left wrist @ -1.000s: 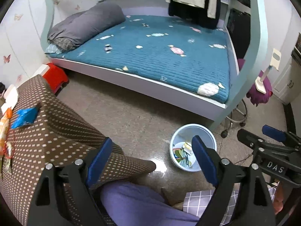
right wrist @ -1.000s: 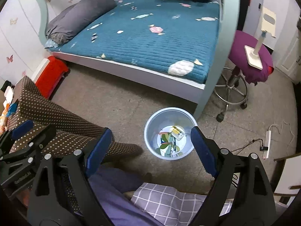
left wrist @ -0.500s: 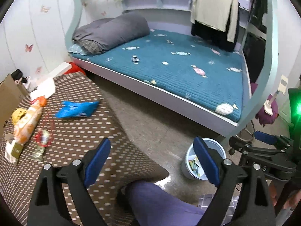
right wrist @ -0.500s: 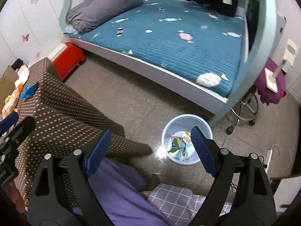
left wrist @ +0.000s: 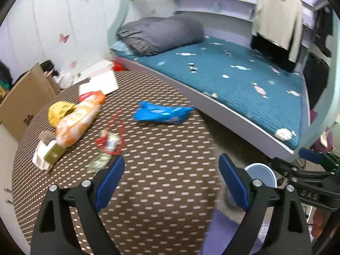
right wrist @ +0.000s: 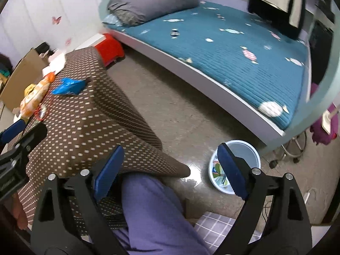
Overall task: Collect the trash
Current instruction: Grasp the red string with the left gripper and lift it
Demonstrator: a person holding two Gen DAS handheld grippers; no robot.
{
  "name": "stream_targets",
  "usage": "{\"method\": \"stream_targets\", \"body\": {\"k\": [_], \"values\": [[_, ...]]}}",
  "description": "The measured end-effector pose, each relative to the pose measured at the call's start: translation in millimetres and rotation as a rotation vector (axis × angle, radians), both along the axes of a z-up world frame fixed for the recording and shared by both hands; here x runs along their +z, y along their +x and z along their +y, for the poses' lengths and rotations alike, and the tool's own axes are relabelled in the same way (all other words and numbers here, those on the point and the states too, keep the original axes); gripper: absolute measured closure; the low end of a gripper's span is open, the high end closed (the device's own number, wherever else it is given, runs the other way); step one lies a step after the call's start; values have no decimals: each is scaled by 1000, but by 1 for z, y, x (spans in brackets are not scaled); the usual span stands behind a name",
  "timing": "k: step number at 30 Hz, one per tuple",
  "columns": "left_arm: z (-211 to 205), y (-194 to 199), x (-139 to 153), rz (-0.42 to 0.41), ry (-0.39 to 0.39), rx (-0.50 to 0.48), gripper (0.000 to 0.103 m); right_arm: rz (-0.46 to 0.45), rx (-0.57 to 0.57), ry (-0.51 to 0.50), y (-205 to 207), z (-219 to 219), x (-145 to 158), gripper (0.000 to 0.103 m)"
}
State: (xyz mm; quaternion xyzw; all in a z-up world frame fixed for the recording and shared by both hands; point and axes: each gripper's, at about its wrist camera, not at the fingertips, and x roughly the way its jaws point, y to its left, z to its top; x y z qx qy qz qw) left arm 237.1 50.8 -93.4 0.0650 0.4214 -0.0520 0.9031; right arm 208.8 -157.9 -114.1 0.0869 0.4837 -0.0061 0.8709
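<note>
Trash lies on a brown dotted tablecloth: a blue wrapper, an orange snack bag, a yellow bag, a red-and-silver wrapper, a small torn carton and a crumpled scrap. My left gripper hangs open above the near part of the table, empty. My right gripper is open and empty over the table's hanging corner and a person's purple-clad leg. A pale blue bin with wrappers inside stands on the floor to the right.
A bed with a teal quilt and a grey duvet fills the far side. A cardboard box stands left of the table, a red stool beyond it. A swivel stool with purple cloth stands right.
Both grippers have swung left and upward, away from the bin. The table with its trash now fills the left wrist view. Both stay open and empty.
</note>
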Motion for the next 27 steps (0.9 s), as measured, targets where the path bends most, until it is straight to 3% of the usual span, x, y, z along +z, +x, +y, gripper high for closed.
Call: {"method": "stream_targets", "body": {"k": [8,14,16,19,23,27], "values": [[57,15,1,-3,-54,60,16,2,92,-3,16,44,3,15],[75,30,-4,-14,-56,23,43,-8,143,1,30,68,8,15],[77,37,-10,0,-53,17,57,-13,160,0,36,75,9,15],[80,47,-21,21,-41,13,70,-13,175,-3,43,82,8,15],[81,56,-31,33,-39,15,79,-9,186,-4,52,87,7,15],[85,59,-32,19,-52,10,98,-4,189,-4,59,88,5,15]]}}
